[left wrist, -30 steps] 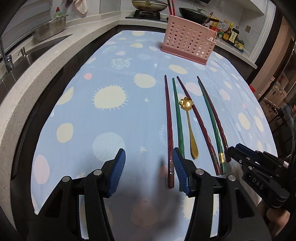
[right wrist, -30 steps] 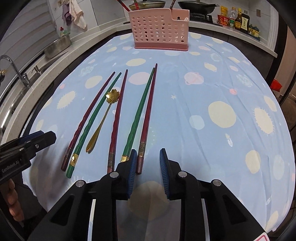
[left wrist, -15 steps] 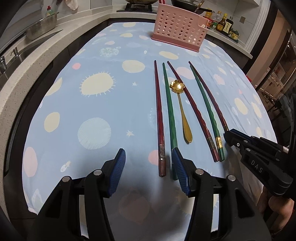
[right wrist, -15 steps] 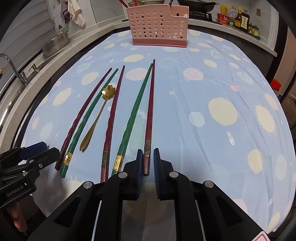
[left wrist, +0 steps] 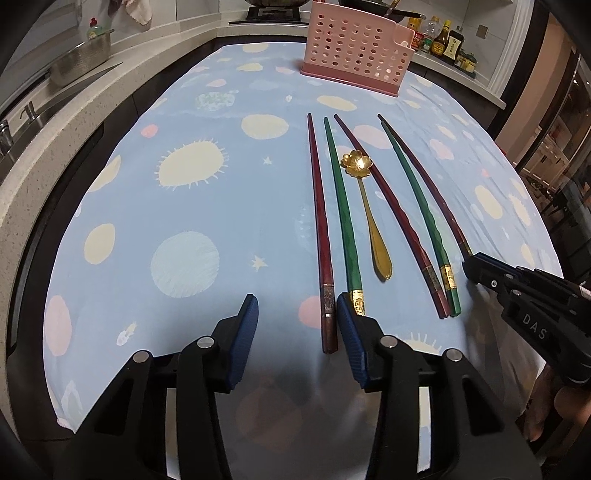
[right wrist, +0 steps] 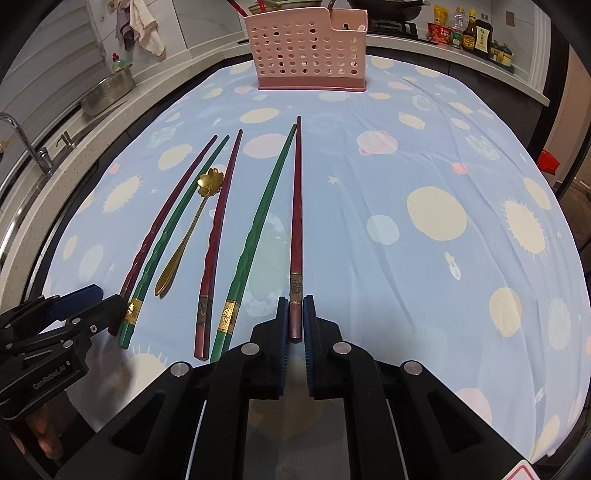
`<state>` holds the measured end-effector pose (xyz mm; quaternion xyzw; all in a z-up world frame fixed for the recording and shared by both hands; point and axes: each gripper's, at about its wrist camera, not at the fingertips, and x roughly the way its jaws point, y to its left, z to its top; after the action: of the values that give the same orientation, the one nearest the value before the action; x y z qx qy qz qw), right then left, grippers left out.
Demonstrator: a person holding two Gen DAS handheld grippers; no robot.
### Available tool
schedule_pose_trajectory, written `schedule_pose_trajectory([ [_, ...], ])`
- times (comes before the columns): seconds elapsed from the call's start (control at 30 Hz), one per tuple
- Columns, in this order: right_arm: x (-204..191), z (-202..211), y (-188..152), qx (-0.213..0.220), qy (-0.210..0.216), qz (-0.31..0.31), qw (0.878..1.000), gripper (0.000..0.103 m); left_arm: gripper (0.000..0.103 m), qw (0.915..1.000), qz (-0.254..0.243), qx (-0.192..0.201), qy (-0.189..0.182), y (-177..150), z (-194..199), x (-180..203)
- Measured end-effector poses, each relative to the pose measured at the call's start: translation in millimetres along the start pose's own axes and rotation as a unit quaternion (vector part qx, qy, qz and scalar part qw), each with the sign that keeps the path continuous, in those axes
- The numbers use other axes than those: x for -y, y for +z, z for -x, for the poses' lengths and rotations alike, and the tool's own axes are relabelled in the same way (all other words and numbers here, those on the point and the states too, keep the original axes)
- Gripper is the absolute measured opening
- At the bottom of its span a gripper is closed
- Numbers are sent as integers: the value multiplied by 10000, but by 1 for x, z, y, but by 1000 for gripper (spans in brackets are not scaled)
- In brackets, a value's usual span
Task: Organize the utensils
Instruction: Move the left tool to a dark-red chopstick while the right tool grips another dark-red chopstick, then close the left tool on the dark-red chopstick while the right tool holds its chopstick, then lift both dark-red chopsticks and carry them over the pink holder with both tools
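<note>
Several red and green chopsticks and a gold flower spoon (left wrist: 369,206) lie side by side on the blue dotted cloth. My right gripper (right wrist: 295,310) is shut on the butt end of the rightmost red chopstick (right wrist: 296,206), which still lies on the cloth. My left gripper (left wrist: 297,317) is open, its jaws either side of the leftmost red chopstick (left wrist: 319,229); its right finger sits over the end of a green chopstick (left wrist: 343,218). The pink perforated utensil holder (right wrist: 310,51) stands at the far end.
A sink and metal basin (left wrist: 79,61) run along the left counter. Sauce bottles (right wrist: 469,31) and a stove with pans stand on the back counter. The cloth's right half (right wrist: 461,221) holds no utensils.
My right gripper has closed onto the end of the rightmost red chopstick. My left gripper has shifted so the leftmost red chopstick lies between its open fingers.
</note>
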<state>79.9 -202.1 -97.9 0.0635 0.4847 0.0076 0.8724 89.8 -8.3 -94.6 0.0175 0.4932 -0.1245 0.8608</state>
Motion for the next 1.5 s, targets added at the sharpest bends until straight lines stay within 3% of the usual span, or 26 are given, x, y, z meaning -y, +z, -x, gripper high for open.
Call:
schedule_pose_trajectory([
  [0.3,0,0,0,-1,-5,10,10000,7,31,9995,-206,89,219,0,-3,5],
  [0.47,0,0,0,1,8,2,10000,7,11,9996,-162,125,175,2,-3,2],
  [0.53,0,0,-1,2,24,3,10000,7,8,9998,-127,119,119,2,-2,1],
  [1.0,12,29,0,180,197,-270,9993,7,7,9989,98,369,-257,14,30,-2],
  [1.5,29,106,49,1222,399,-579,9900,7,7,9907,370,1170,-594,62,94,-10],
])
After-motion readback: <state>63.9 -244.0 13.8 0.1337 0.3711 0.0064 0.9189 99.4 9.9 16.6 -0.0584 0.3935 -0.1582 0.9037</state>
